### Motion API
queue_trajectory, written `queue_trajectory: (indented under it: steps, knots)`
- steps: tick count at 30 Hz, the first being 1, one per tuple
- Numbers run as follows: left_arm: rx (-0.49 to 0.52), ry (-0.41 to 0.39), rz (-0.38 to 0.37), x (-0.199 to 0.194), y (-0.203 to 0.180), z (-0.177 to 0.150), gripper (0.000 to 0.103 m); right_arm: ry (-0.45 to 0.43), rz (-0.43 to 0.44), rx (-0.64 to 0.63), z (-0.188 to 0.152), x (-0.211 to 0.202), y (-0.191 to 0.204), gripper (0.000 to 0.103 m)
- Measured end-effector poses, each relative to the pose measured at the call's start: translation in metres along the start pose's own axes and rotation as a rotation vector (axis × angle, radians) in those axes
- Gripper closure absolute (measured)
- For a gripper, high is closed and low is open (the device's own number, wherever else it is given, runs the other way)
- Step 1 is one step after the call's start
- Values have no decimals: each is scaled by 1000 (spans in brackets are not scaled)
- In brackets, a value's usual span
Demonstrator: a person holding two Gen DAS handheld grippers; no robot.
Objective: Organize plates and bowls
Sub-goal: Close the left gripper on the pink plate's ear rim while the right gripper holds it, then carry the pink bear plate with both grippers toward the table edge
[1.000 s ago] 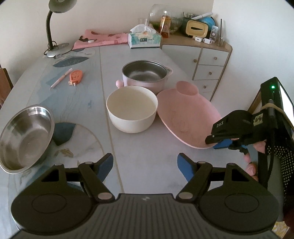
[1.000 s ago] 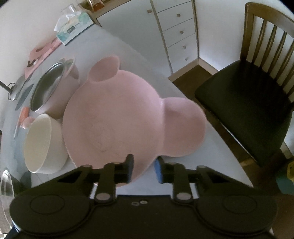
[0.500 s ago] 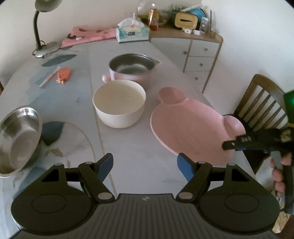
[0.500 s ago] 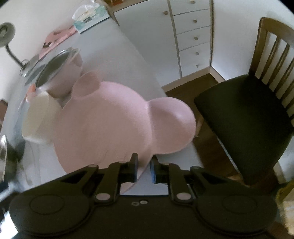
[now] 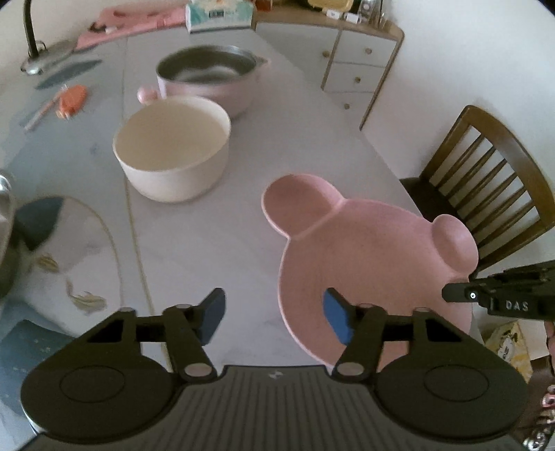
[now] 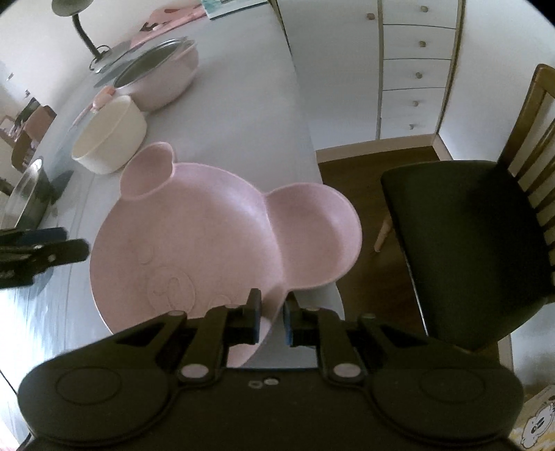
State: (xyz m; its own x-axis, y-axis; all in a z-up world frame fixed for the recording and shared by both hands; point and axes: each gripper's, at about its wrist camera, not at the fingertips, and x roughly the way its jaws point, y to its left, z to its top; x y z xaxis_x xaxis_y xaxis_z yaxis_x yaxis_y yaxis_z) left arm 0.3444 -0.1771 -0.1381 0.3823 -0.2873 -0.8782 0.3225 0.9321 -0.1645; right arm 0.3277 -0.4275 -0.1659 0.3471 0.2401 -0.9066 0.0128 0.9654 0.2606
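Note:
A pink bear-shaped plate (image 6: 208, 243) with two round ears is held by its near rim in my right gripper (image 6: 271, 317), which is shut on it and holds it tilted above the table's right edge. The plate also shows in the left wrist view (image 5: 367, 263), with my right gripper (image 5: 499, 295) at its right side. My left gripper (image 5: 274, 317) is open and empty, just left of the plate. A cream bowl (image 5: 171, 152) stands on the table beyond, with a pink pot (image 5: 208, 79) behind it. A steel bowl (image 6: 26, 197) sits at the far left.
A wooden chair (image 6: 478, 243) with a dark seat stands right of the table. A white drawer cabinet (image 6: 412, 66) is by the wall. A desk lamp (image 6: 74, 20), a tissue box (image 5: 218, 12), an orange item (image 5: 71, 99) and pink cloth lie at the table's far side.
My right gripper has closed on the plate's rim and lifted it, carrying it toward the near right edge of the table. My left gripper has moved forward and right, closer to the plate.

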Motion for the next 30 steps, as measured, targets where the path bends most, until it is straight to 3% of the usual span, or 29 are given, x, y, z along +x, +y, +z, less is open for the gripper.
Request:
queue_trajectory:
  steps: [3, 7, 9, 14, 20, 30]
  knots:
    - [-36, 18, -21, 8, 2, 3, 65, 1, 0, -6, 2, -1, 1, 90]
    - [-68, 29, -38, 16, 6, 6, 78, -7, -1, -6, 2, 0, 3, 90]
    - [-66, 37, -51, 18, 5, 6, 90, -9, -2, -1, 1, 1, 3, 90]
    - [-44, 18, -10, 18, 0, 4, 97, -14, -14, 15, -2, -2, 4, 90]
    - [-68, 5, -17, 11, 3, -2, 97, -40, -22, 22, -5, -11, 6, 91]
    - [-44, -41, -26, -43, -1, -14, 97, -76, -1, 18, -14, -49, 18, 91]
